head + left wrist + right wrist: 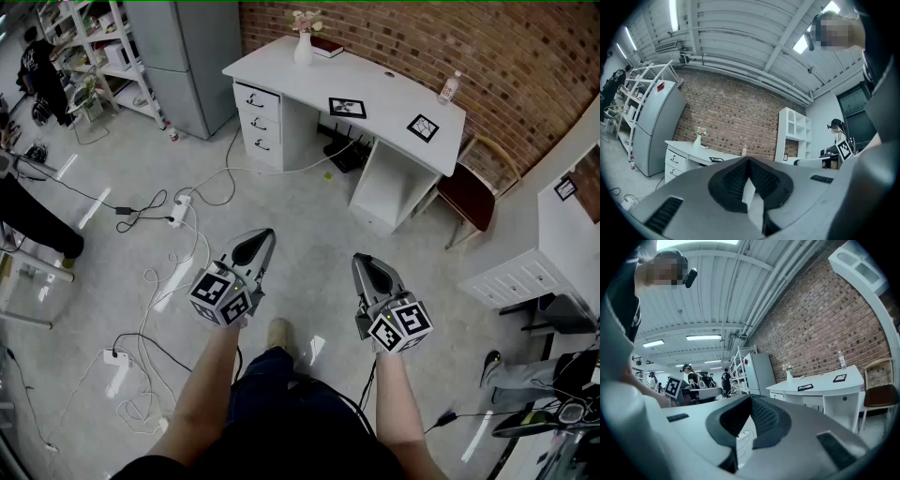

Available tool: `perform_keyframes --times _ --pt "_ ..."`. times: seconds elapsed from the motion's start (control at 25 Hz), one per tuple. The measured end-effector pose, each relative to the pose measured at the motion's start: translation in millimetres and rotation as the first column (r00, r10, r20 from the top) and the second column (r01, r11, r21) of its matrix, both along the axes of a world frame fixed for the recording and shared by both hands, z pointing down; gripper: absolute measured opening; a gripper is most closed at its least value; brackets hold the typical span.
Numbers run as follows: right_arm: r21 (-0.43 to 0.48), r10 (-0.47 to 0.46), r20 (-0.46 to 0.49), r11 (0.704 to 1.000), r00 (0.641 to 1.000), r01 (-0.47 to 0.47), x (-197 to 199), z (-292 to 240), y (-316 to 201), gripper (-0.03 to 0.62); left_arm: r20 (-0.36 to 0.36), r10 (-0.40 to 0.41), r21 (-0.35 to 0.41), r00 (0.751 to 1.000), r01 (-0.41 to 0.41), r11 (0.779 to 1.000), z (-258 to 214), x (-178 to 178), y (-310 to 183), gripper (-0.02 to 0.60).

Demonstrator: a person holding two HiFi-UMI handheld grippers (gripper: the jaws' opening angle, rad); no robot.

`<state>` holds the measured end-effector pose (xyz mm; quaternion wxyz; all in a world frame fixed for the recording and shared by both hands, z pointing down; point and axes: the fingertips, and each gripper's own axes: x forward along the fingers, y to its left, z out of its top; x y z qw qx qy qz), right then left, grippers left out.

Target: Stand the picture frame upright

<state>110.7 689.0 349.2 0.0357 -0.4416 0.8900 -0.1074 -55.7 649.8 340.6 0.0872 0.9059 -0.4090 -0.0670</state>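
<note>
Two black picture frames lie flat on the white desk (281,70) some way ahead: one (347,108) near the middle, the other (423,127) toward the right end. The right gripper view shows both, the nearer frame (805,387) and the farther frame (840,378). One frame (716,160) shows small in the left gripper view. My left gripper (266,234) and right gripper (359,260) are held level over the floor, well short of the desk. Both are shut with nothing in them, as the left gripper (749,161) and right gripper (750,398) show in their own views.
A vase of flowers (303,47), a book (326,47) and a bottle (450,87) stand on the desk. A chair (469,192) is at its right end. Cables and a power strip (178,211) lie on the floor at left. A grey fridge (192,56) and shelves (94,47) stand behind.
</note>
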Motion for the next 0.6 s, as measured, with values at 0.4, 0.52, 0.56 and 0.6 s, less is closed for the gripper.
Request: perform_keyframes --times 0.4,0.52,0.56,0.6 --pt "-0.019 0.064 -0.004 0.998 0.998 -0.064 -3 7 -104 0.003 0.034 0.055 -0.005 0.998 -0.055 0.998 5 -1 -105 0.0" --pt "-0.031 0.08 -0.004 0.996 0.997 -0.08 -7 13 -129 0.003 0.043 0.07 -0.021 0.997 -0.07 0.997 12 -4 -133 0.0" --pt "-0.034 0.087 -0.001 0.996 0.996 -0.087 -8 15 -137 0.003 0.044 0.076 -0.026 0.996 -0.075 0.997 14 -5 -141 0.0" --pt "-0.037 0.094 0.0 0.995 0.996 -0.094 -9 17 -144 0.003 0.044 0.081 -0.03 0.996 -0.079 0.996 16 -6 -149 0.0"
